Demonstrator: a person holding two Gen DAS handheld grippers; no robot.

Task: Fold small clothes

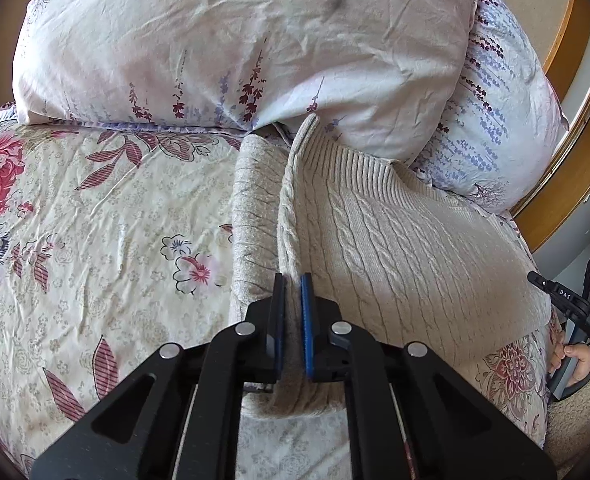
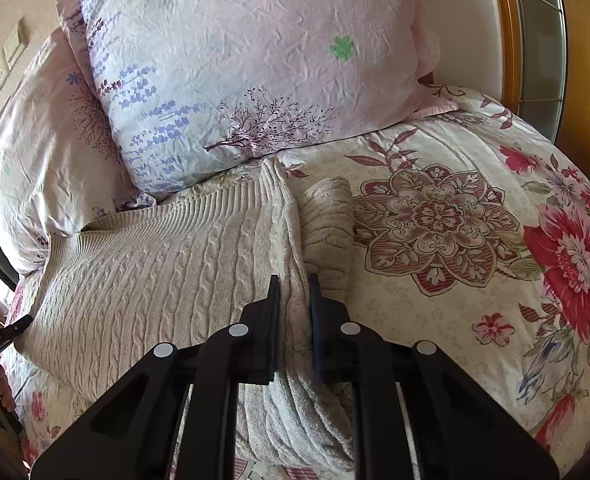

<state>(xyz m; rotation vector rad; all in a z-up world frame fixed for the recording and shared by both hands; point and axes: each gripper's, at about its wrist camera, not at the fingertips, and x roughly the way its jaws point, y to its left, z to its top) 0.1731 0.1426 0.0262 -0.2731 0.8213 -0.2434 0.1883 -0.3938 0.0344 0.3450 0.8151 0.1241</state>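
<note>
Now both my left tool [image 1: 293, 285] and right tool [image 2: 295, 286] pinch the sweater's [image 1: 395, 240] folded edge, running lengthwise toward the pillow [image 1: 235, 40].

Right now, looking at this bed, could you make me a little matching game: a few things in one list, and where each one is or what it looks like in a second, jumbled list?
Things:
1. sweater
2. bedspread
3. pillow
4. wall socket

Descriptions:
A. pale pink, with a green clover mark
B. cream cable knit, pinched at its folded edge
C. on the wall, far left in the right wrist view
D. big red flowers

Pairs: 1-B, 2-D, 3-A, 4-C
</note>
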